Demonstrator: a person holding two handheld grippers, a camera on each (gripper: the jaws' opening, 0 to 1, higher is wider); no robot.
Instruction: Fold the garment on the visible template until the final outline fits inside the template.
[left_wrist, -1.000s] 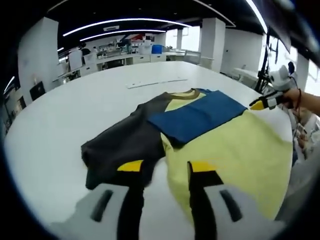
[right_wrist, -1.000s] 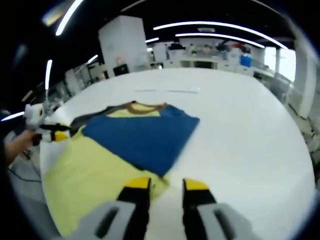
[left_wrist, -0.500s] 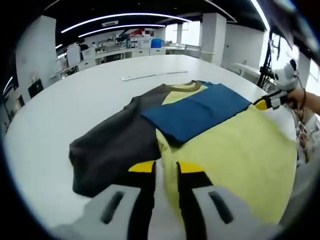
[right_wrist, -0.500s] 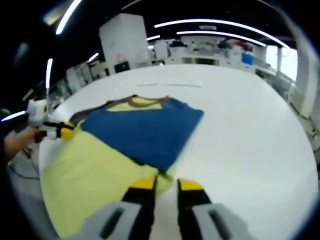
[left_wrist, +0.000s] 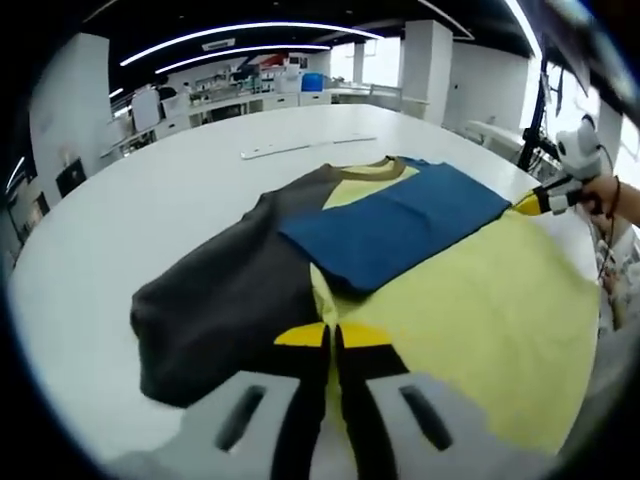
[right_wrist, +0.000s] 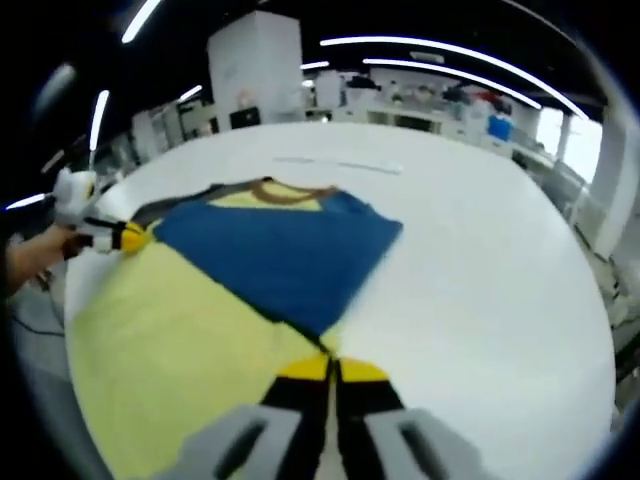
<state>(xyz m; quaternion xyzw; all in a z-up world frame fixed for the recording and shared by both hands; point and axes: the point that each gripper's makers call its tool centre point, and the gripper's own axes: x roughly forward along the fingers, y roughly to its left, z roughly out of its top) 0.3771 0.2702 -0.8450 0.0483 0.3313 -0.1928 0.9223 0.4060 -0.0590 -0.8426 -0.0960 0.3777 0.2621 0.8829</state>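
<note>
Garment (left_wrist: 440, 300) partly folded: blue sleeve (left_wrist: 395, 225) laid across, grey sleeve (left_wrist: 215, 305) still spread. Left gripper (left_wrist: 331, 335) and right gripper (right_wrist: 331, 370) both pinching hem between closed jaws.

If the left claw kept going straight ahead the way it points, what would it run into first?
Probably the blue folded panel of the shirt. The left claw, shut on the yellow cloth, points up the garment toward it; depth is uncertain.

No legible txt, labels or nos. anywhere in either view.
</note>
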